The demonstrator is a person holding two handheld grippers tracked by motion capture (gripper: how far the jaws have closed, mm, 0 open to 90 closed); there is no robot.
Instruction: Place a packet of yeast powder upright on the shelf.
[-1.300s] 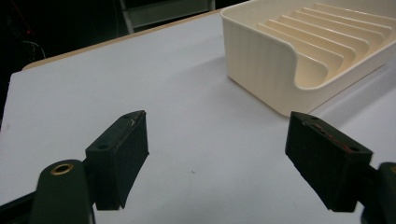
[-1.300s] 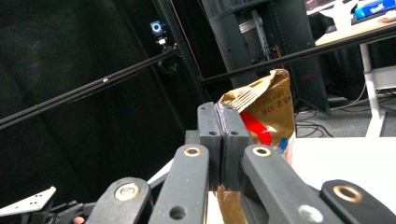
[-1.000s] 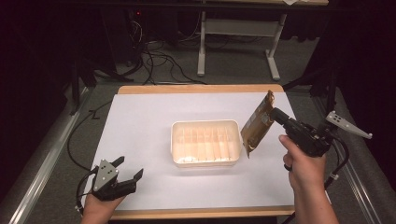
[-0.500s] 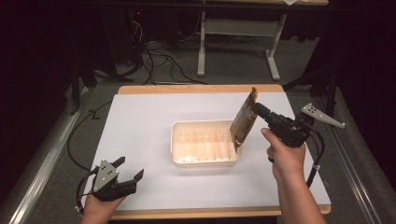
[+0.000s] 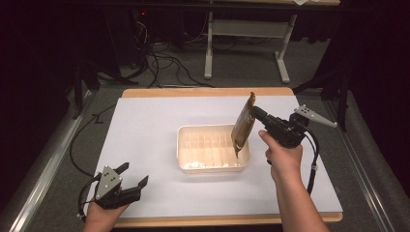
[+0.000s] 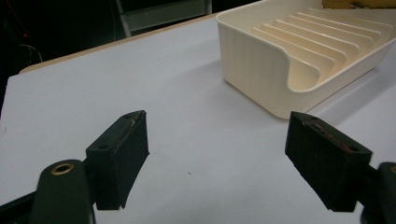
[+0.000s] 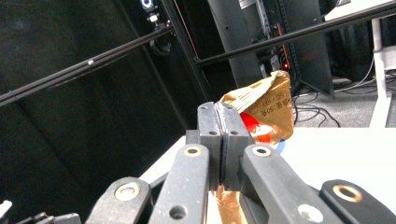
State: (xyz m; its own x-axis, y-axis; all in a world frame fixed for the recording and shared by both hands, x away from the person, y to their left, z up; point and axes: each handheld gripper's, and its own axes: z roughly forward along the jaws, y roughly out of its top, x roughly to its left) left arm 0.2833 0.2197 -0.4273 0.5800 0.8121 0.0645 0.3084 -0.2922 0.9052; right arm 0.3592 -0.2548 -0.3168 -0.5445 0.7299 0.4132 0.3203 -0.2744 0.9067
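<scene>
A cream ribbed tray (image 5: 188, 165) (image 6: 261, 60) sits in the middle of the white table. My right gripper (image 5: 255, 112) (image 7: 223, 122) is shut on a brown snack packet (image 5: 242, 126) (image 7: 268, 108), which hangs upright with its lower end over the tray's right part. The packet has a red mark and printed text near its top. My left gripper (image 5: 133, 177) (image 6: 229, 163) rests open near the table's front left corner, nothing between its jaws, with the tray ahead of it to the right.
The white table top (image 5: 145, 125) has a wooden rim. A cable (image 5: 312, 164) trails from the right gripper. Beyond the table stand a desk frame (image 5: 241, 34) and loose floor cables (image 5: 164, 63).
My right gripper has carried the packet leftward, from beside the tray's right edge to above its right part. The left gripper has stayed put.
</scene>
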